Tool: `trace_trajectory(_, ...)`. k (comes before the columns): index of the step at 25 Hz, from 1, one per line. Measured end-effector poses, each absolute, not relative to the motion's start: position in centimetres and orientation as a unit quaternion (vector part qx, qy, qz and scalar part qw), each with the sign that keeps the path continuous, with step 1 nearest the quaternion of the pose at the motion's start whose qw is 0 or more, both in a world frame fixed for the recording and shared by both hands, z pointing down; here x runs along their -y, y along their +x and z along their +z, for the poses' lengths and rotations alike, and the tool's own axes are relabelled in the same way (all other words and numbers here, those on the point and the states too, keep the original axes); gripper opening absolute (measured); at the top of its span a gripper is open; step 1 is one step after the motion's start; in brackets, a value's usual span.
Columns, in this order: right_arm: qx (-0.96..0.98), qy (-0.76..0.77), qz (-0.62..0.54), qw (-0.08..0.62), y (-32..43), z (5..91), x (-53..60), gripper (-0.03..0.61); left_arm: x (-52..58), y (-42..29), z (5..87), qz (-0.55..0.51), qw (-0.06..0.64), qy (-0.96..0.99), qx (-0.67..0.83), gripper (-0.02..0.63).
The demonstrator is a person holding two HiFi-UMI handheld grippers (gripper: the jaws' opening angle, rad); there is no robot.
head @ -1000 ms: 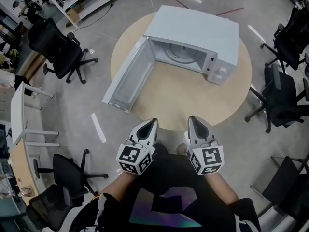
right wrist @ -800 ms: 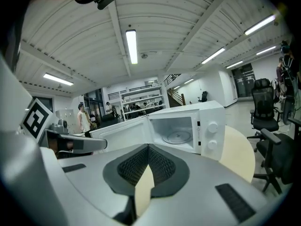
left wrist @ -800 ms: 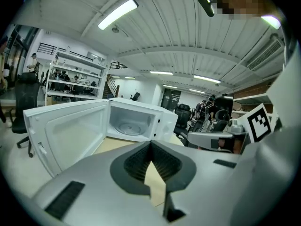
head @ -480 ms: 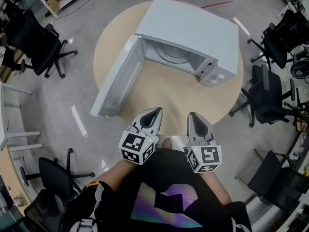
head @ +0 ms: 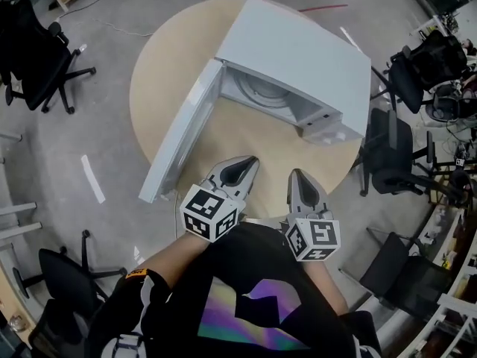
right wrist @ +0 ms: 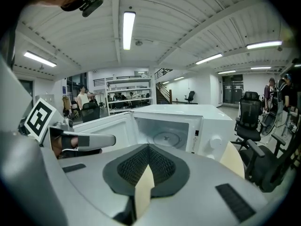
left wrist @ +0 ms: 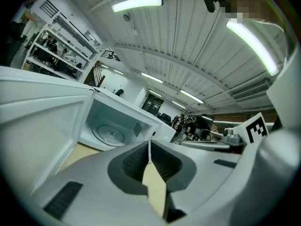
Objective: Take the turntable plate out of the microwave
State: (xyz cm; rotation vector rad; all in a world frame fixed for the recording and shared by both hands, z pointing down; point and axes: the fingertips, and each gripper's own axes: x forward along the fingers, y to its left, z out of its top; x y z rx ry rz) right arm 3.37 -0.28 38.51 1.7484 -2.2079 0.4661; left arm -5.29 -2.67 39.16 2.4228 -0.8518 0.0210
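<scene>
- The left tongs [head: 248, 162] are being held low in front of the person's chest, and they are pointing forward and a little to the right, toward the near edge of the desk [head: 246, 140].
- The right tongs [head: 297, 176] are sitting just beside them, roughly side by side but apart, and they are pointing straight ahead at the microwave [head: 298, 51].
- Both forearms are reaching out from the body, and each marker cube is facing up at the head camera.
- The left tongs are pressed together at the tips, with nothing caught between them.
- The right tongs are likewise pressed together and pinching nothing.
- Both tongs are hanging over the near rim of the desk, well apart from the microwave's opening.
- The microwave is standing on the round desk with its door [head: 179, 144] swinging wide open to the left.
- The plate [head: 257, 92] is lying flat on the floor of the cavity, inside the microwave.
- It is showing as a pale round disc with ringed ridges and a small hub at its centre; it appears to be clear glass, though the view is too small to be sure.
- Office chairs [head: 395, 151] are standing around the desk.
</scene>
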Motion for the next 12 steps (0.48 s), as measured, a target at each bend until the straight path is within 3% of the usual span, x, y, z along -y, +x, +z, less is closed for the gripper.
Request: trace_trajectory(12,0.748,0.619,0.179,0.156,4.1,40.4,2.6,0.017,7.7,-5.4,42.1,0.027,0.325,0.883,0.336,0.049)
